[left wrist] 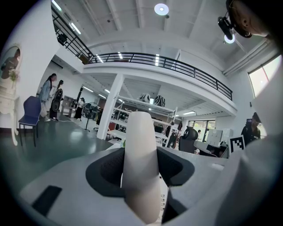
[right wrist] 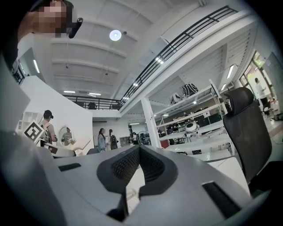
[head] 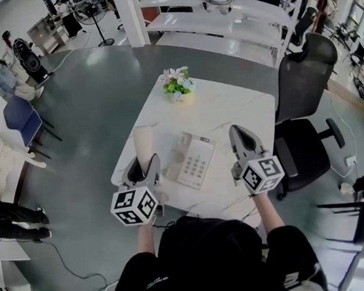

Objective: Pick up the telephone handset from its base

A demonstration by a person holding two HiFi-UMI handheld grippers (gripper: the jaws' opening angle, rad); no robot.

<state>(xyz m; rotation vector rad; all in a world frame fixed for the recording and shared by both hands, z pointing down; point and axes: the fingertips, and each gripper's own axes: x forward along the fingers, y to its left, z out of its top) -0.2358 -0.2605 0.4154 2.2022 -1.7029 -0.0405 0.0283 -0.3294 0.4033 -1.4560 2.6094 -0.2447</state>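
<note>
On the white desk (head: pixel 242 112) we see one container: a small flower pot (head: pixel 182 98) at the middle of the far edge. It holds a bunch of pink and white flowers (head: pixel 176 81) with green leaves.

The telephone base (head: pixel 194 162) lies flat near the middle of the near edge, keypad facing up, turned a little out of line with the desk's edges.

The handset (left wrist: pixel 140 167) is in the left gripper (head: pixel 144 168), over the near left part of the desk and just left of the base. In the left gripper view we see its pale, rounded body standing between the two jaws, which sit fairly wide apart and press on it from both sides. Its long axis runs along the jaws, away from the person and toward the far left corner. The rounded far end reaches well past the jaw tips, and the near end comes back toward the camera. A few keypad buttons show below the handset in that view. We cannot tell from either view whether it touches the base.

The right gripper (right wrist: pixel 139 150) hovers over the near right part of the desk, right of the base. Its jaws meet at the tips with nothing between them.

A black office chair (head: pixel 303 102) stands at the desk's right edge.
</note>
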